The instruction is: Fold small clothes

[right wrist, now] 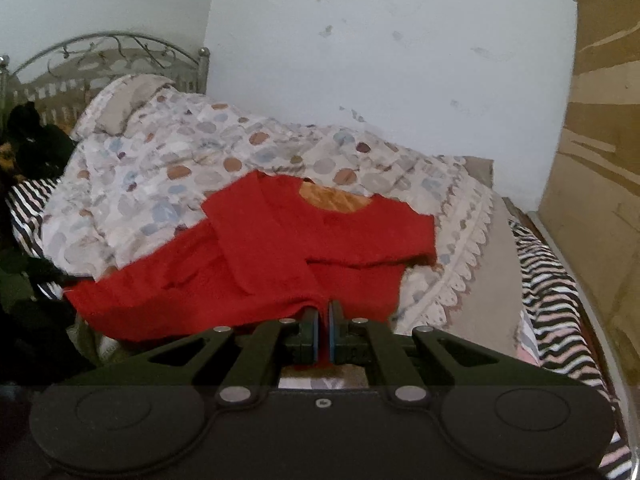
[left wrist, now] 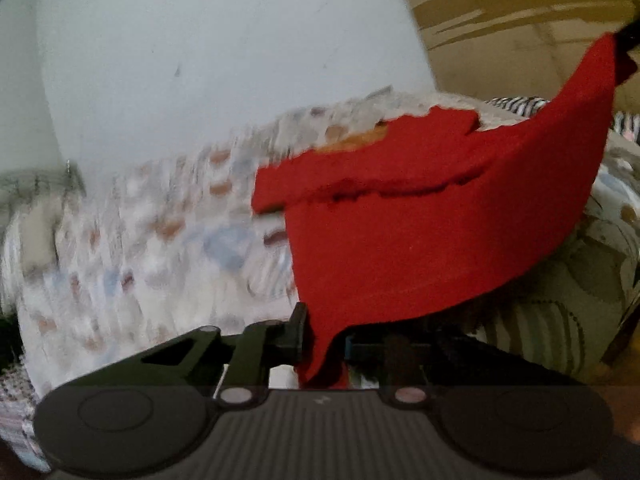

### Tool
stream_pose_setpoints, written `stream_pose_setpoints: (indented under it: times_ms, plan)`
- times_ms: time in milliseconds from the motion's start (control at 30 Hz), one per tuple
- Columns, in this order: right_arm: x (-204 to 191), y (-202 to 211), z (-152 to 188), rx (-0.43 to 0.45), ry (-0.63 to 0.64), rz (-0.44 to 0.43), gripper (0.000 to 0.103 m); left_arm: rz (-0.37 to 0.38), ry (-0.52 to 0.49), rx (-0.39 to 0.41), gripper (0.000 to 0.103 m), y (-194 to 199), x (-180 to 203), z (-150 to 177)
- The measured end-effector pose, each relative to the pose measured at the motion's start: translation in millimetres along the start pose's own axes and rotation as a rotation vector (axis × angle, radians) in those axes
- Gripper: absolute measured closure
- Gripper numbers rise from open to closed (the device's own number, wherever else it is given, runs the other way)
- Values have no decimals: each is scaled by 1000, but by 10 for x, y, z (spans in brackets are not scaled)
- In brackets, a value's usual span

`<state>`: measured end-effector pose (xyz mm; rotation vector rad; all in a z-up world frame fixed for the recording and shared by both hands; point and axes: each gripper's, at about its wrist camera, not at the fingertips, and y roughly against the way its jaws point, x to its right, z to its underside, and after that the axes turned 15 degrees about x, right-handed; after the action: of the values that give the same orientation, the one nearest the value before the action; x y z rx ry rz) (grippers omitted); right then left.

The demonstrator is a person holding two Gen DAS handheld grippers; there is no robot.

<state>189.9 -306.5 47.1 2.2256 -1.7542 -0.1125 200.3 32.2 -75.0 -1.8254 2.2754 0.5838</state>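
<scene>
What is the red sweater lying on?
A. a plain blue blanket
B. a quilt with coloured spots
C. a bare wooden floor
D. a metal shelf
B: in the right wrist view the red sweater is spread on a white quilt printed with brown, grey and blue spots, on the bed.

Each hand-held gripper (right wrist: 324, 320) is black, with blue-padded fingers (right wrist: 317, 330), silver pivot screws and ribbed housing.

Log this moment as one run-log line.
stage: folding | item: red sweater on quilt | left gripper: jaws shut on hem | right gripper: jaws shut on hem | sleeves: folded in
</scene>
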Motion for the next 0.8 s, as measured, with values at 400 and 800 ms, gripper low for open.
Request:
stream_pose_setpoints:
  times_ms: [400, 800]
  plan:
    - [-163, 196, 526, 50, -53, 129, 100, 19, 220, 194, 97, 251, -208, -288]
    - [-224, 884, 317, 246, -66, 202, 100, -10, 384, 325, 98, 870, -581, -605]
